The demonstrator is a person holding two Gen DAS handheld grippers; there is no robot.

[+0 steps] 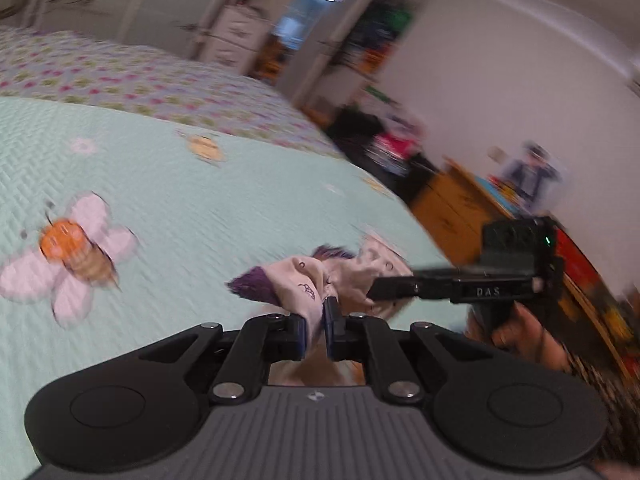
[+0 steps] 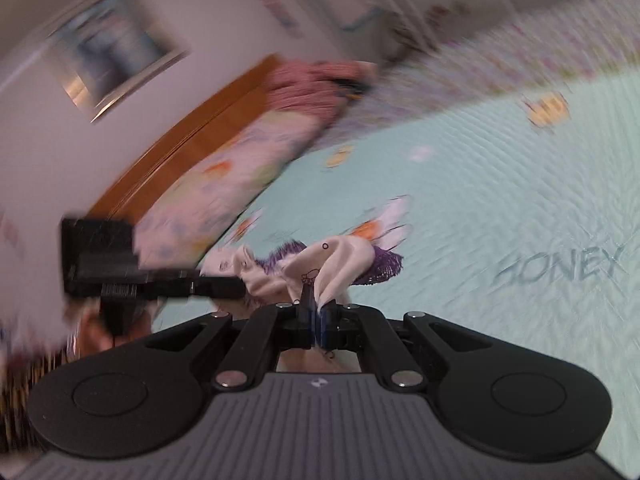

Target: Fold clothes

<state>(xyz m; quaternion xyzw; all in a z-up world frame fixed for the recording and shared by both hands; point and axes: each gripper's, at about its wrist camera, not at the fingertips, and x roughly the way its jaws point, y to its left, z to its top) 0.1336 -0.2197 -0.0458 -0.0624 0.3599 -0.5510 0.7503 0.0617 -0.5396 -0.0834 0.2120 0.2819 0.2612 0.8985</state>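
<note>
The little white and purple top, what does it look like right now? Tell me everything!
The little top is soft cream cloth with small black drawings and fuzzy purple trim. It hangs bunched and crumpled above the mint bedspread, not flat. The left gripper and the right gripper each pinch one part of it in closed jaws.

Bedspread (image 1: 180, 184) is open and flat: wide free room left and ahead of the left gripper (image 1: 315, 320), only printed bees and flowers there. Garment (image 1: 316, 284) hangs bunched between both grippers, filling the gap between them. Right gripper (image 2: 316, 320) has clear bedspread to its right, past the stitched lettering. Obstacles sit at the edges: pillow (image 2: 224, 184) and wooden headboard (image 2: 192, 140) on the left of the right wrist view, wooden dresser (image 1: 452, 208) beyond the bed's edge in the left wrist view.
</note>
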